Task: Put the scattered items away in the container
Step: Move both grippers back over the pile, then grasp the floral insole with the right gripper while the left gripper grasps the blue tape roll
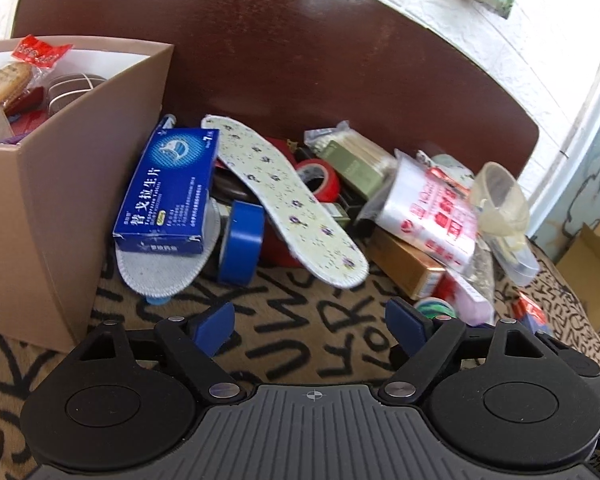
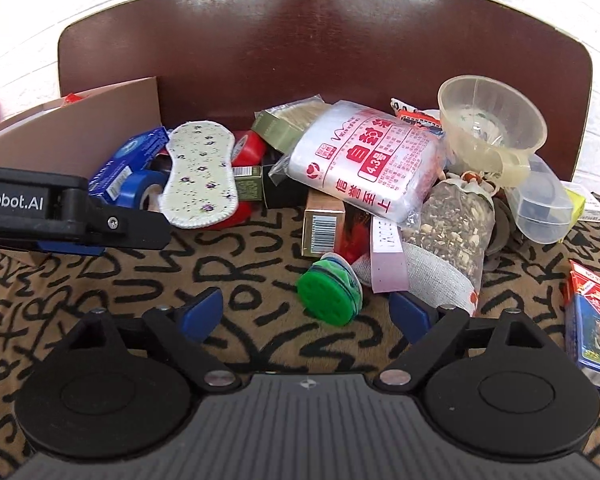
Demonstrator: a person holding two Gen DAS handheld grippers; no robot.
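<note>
Both tongs stand wide apart with nothing between the blue pads: left tongs [image 1: 311, 322] over bare letter-print cloth [image 1: 300, 320], right tongs [image 2: 308, 312] just short of a green round cap [image 2: 327, 288]. Cardboard box [image 1: 64, 200] at far left holds a red-topped snack packet [image 1: 40, 54] and a dark bundle [image 1: 74, 86]. Beside it lie a blue medicine carton [image 1: 168, 192], floral insole [image 1: 288, 204], zip-bag pack [image 2: 368, 160], clear funnel [image 2: 492, 120], blue tape roll [image 1: 242, 236].
</note>
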